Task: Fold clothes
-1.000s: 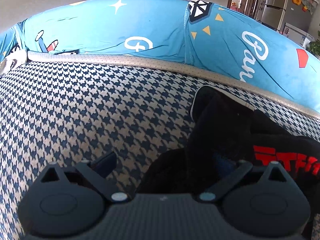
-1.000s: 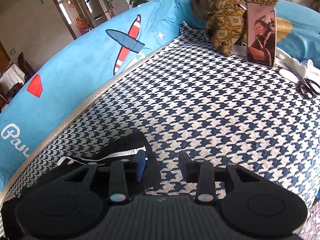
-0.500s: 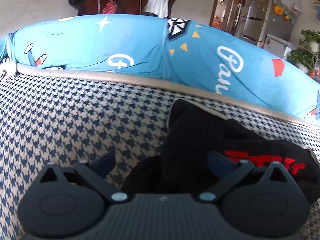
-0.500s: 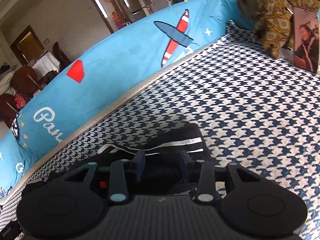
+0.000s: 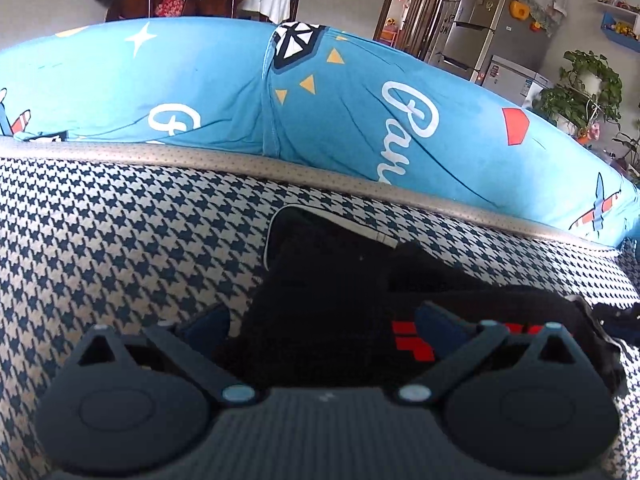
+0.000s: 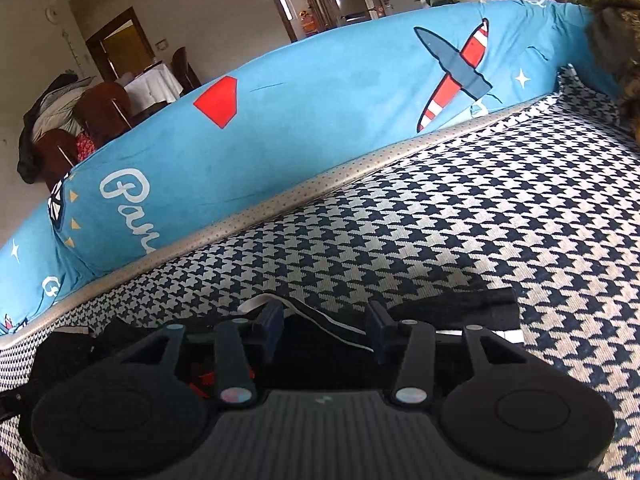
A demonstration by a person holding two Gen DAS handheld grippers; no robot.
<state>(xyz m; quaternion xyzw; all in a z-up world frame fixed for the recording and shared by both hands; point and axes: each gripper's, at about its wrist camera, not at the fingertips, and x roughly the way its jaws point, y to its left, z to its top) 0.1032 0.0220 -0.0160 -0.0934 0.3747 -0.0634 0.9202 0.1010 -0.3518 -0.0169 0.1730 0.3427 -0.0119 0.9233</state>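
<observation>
A crumpled black garment (image 5: 328, 264) with white trim and a red print (image 5: 412, 340) lies on the houndstooth sofa cover (image 5: 120, 248). My left gripper (image 5: 320, 320) is open wide and low over it, and black cloth fills the space between the fingers. In the right wrist view the same garment (image 6: 452, 308) shows a white stripe along its edge. My right gripper (image 6: 324, 324) is open above that end, with cloth lying between and under the fingers. Neither gripper is shut on the cloth.
A blue backrest cushion (image 5: 320, 120) with plane and letter prints runs along the back, edged by a grey piping strip (image 6: 320, 192). A brown patterned cloth (image 6: 616, 40) lies at the far right. Chairs, a fridge and plants stand behind the sofa.
Both grippers have come lower and closer over the black garment. The right view has swung left, and the phone and scissors have left the frame. The right fingers stand slightly wider apart.
</observation>
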